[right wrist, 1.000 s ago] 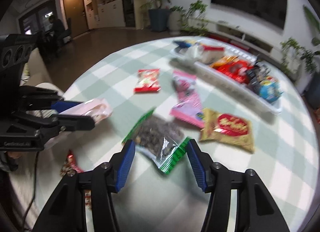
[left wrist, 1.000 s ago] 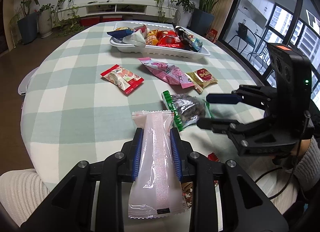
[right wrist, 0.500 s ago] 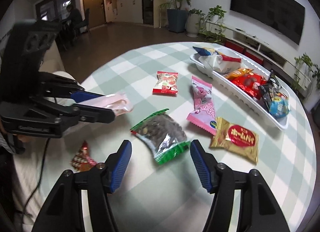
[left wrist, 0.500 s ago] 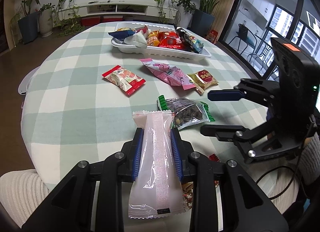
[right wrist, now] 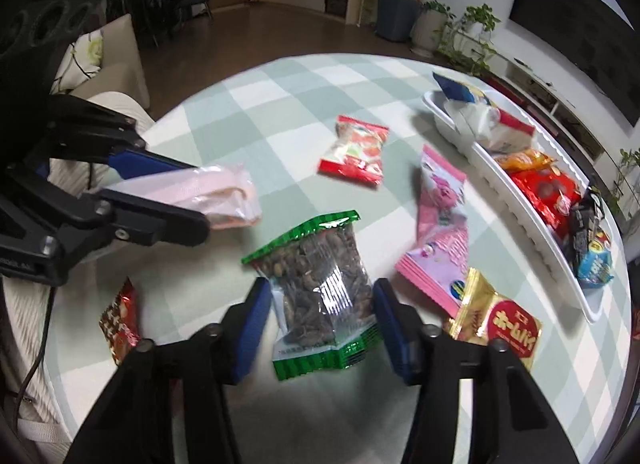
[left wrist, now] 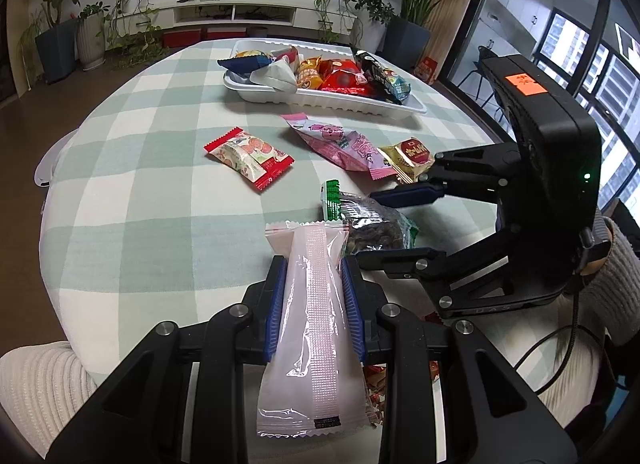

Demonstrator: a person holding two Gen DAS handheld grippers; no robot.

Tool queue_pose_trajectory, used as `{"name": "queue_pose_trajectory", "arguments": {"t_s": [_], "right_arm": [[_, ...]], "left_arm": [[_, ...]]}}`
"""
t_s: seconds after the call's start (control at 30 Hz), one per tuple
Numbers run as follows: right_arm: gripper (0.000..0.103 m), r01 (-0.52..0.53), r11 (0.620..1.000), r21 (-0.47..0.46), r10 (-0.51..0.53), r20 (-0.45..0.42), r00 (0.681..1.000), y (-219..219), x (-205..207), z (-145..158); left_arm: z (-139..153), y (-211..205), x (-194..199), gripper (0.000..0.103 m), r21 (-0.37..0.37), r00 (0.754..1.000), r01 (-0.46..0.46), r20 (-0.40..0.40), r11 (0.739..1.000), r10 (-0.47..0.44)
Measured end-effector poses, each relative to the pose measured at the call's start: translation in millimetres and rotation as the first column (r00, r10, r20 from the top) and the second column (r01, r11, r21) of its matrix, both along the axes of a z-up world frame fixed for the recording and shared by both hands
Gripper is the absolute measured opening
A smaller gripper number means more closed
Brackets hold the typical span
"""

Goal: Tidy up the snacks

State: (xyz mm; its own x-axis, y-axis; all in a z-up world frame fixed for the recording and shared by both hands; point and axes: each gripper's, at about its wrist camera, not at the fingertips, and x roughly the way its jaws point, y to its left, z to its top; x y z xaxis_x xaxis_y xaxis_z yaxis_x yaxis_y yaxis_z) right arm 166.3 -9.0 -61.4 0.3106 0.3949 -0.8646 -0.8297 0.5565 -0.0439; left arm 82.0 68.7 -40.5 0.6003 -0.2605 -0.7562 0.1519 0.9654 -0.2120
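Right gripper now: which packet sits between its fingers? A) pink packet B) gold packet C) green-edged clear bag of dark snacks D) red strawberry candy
C: the right wrist view shows the green-edged clear bag lying between the right gripper fingers, blue pads on either side of it.

Left wrist view: the pale packet covers the table behind it and most of a red wrapper beneath the gripper frame. The green-edged bag is partly hidden by that packet and by the right gripper's fingers.

Right wrist view: blurred overall; print on the pink packet and red-and-white packet is unreadable. The gold packet is partly covered by the gripper's arm. Whether the pads touch the bag cannot be told. The tray contents overlap; lower packets are obscured.
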Motion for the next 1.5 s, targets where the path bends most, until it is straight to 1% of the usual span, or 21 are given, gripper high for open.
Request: {"name": "queue_pose_trajectory", "arguments": {"t_s": [0.03, 0.13, 0.27, 0.33, 0.5, 0.63, 0.73, 1.03, 1.13, 1.17, 1.4, 1.5], "right_arm": [[0.04, 0.007, 1.0, 0.008, -0.007, 0.002, 1.0, -0.6, -0.9, 0.4], [0.03, 0.04, 0.998, 0.053, -0.039, -0.021, 0.999, -5.5, -0.6, 1.7], [0.029, 0.122, 0.983, 0.137, -0.113, -0.069, 0.991, -21.0, 1.9, 5.6], [0.029, 0.166, 0.968, 0.19, -0.145, -0.119, 0.982, -31.2, 4.7, 7.4], [0.029, 0.27, 0.909, 0.317, -0.197, -0.243, 0.95, -55.1, 10.5, 16.1], [0.029, 0.347, 0.839, 0.418, -0.209, -0.341, 0.917, -73.9, 18.5, 24.3], [0.029, 0.383, 0.798, 0.465, -0.212, -0.379, 0.901, -83.0, 23.7, 30.3], [0.029, 0.459, 0.713, 0.53, -0.23, -0.441, 0.868, -101.3, 39.5, 39.0], [0.029, 0.486, 0.686, 0.542, -0.253, -0.449, 0.857, -107.3, 51.0, 42.4], [0.029, 0.502, 0.67, 0.547, -0.266, -0.455, 0.85, -110.0, 56.4, 42.9], [0.029, 0.569, 0.597, 0.565, -0.327, -0.476, 0.816, -124.9, 88.2, 46.6], [0.029, 0.595, 0.564, 0.572, -0.355, -0.483, 0.801, -130.1, 105.2, 48.5]], "left_arm": [[-0.6, 0.1, 0.5, 0.027, -0.001, 1.0, -0.001, -0.002, 1.0, 0.001], [-1.7, 0.8, 2.1, 0.027, -0.005, 1.0, -0.001, -0.007, 1.0, 0.001], [0.9, 3.9, 3.0, 0.027, -0.022, 1.0, -0.006, -0.002, 1.0, 0.006], [2.7, 5.6, 3.6, 0.026, -0.034, 1.0, -0.007, 0.001, 0.999, 0.007], [6.5, 8.0, 6.9, 0.026, -0.066, 1.0, -0.009, 0.004, 0.998, 0.009], [10.0, 10.7, 12.8, 0.025, -0.111, 1.0, -0.006, 0.001, 0.994, 0.006], [12.8, 12.3, 17.0, 0.025, -0.132, 1.0, -0.01, 0.003, 0.991, 0.01], [22.5, 19.0, 36.3, 0.025, -0.208, 1.0, -0.02, -0.01, 0.978, 0.018], [28.4, 21.2, 47.3, 0.025, -0.231, 1.0, -0.024, -0.01, 0.973, 0.022], [30.6, 21.6, 51.5, 0.025, -0.236, 1.0, -0.024, -0.009, 0.971, 0.022], [47.5, 22.3, 91.8, 0.025, -0.263, 1.0, -0.023, -0.003, 0.965, 0.023], [56.2, 21.4, 113.7, 0.025, -0.26, 1.0, -0.023, 0.005, 0.965, 0.025]]}}
